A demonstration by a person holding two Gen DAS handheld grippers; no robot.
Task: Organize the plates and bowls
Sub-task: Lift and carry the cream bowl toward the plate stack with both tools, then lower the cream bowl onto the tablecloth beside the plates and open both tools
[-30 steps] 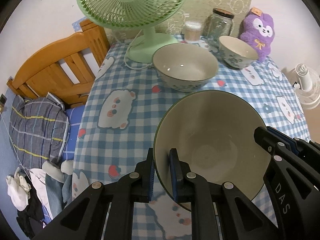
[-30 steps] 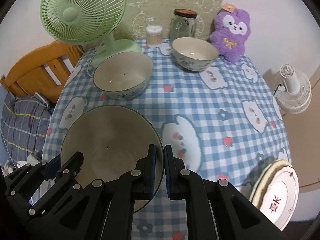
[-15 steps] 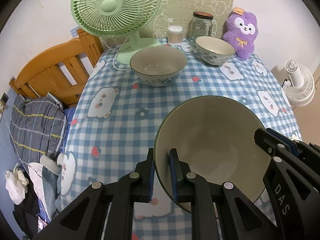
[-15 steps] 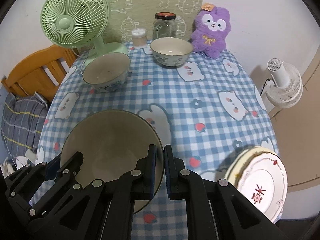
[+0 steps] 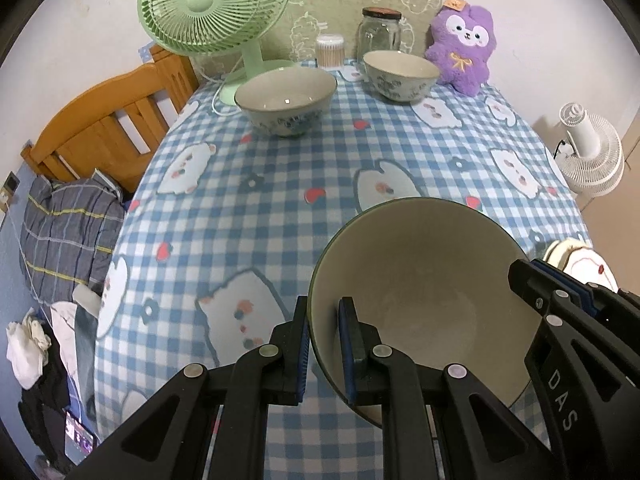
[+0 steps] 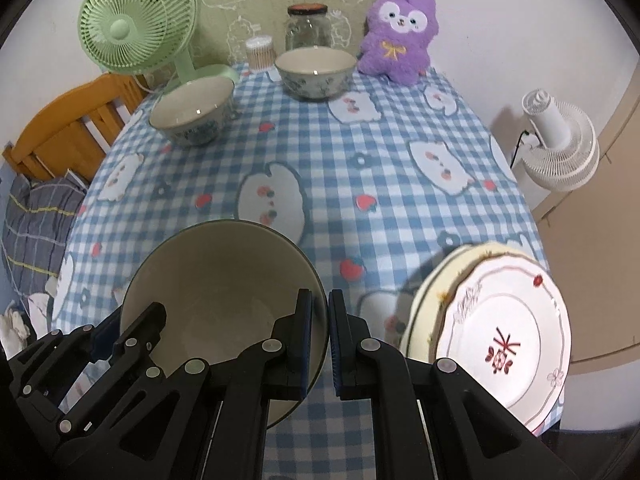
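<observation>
A large cream bowl with a dark rim (image 5: 424, 292) is held above the near part of the checked table, tilted. My left gripper (image 5: 323, 344) is shut on its left rim. My right gripper (image 6: 320, 336) is shut on its right rim; the bowl also shows in the right wrist view (image 6: 216, 280). A medium floral bowl (image 5: 285, 94) stands at the far left near the fan. A smaller floral bowl (image 5: 400, 74) stands at the back. A stack of plates (image 6: 500, 332) lies at the table's near right corner.
A green fan (image 5: 212, 12), a cotton swab tub (image 5: 330, 50), a glass jar (image 5: 380, 34) and a purple plush toy (image 5: 464, 54) line the back edge. A wooden bed frame (image 5: 108, 128) stands left of the table, a white floor fan (image 6: 560, 148) to the right.
Both grippers have drawn back toward the near edge with the large bowl between them. The far bowls look smaller and the plate stack has come into view.
</observation>
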